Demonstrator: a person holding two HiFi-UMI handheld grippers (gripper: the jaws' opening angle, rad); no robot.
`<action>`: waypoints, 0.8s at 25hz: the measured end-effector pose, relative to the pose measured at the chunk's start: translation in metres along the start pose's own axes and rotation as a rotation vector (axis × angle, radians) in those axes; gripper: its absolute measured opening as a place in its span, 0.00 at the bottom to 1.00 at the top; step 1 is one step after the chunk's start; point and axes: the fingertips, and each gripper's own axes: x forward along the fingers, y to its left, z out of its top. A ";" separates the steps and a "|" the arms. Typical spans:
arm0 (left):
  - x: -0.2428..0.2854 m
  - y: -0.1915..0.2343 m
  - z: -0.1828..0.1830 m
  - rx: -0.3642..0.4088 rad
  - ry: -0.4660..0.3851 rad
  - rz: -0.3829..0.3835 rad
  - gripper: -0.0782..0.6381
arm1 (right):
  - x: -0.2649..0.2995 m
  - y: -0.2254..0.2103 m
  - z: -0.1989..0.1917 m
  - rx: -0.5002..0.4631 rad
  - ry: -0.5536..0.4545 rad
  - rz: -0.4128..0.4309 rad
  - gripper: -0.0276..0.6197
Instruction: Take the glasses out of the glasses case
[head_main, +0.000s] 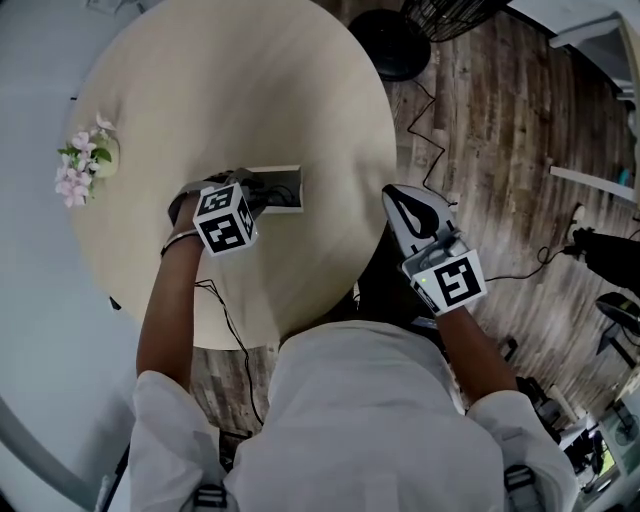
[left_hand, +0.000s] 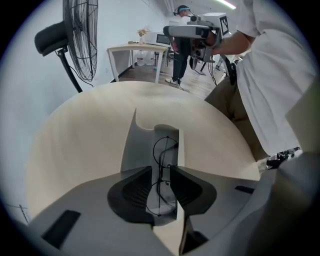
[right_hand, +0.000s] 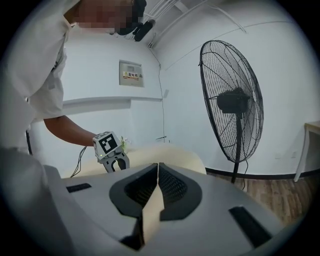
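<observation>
An open grey glasses case (head_main: 287, 177) lies near the middle of the round beige table (head_main: 200, 80). In the left gripper view, thin black wire glasses (left_hand: 161, 149) lie along the case (left_hand: 134, 150). My left gripper (left_hand: 160, 171) is down over the case, its jaws closed in on the glasses' bridge from both sides. From above, the left gripper (head_main: 262, 196) hides most of the case. My right gripper (head_main: 398, 202) hangs in the air off the table's right edge, shut and empty. Its jaws (right_hand: 158, 168) point toward the table and the fan.
A small pot of pink flowers (head_main: 84, 160) stands at the table's left edge. A pedestal fan (right_hand: 232, 100) stands beyond the table, its base (head_main: 390, 42) on the wood floor. Cables (head_main: 430, 120) trail across the floor at right.
</observation>
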 end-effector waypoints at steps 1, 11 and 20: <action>0.003 -0.001 -0.001 0.015 0.014 -0.003 0.29 | 0.000 -0.001 0.000 -0.009 -0.008 0.002 0.08; 0.011 -0.004 0.001 0.045 0.074 -0.050 0.25 | 0.000 -0.005 -0.005 -0.010 -0.026 0.009 0.08; 0.015 -0.006 -0.001 0.018 0.135 -0.161 0.24 | -0.002 -0.006 -0.011 0.004 -0.021 0.005 0.08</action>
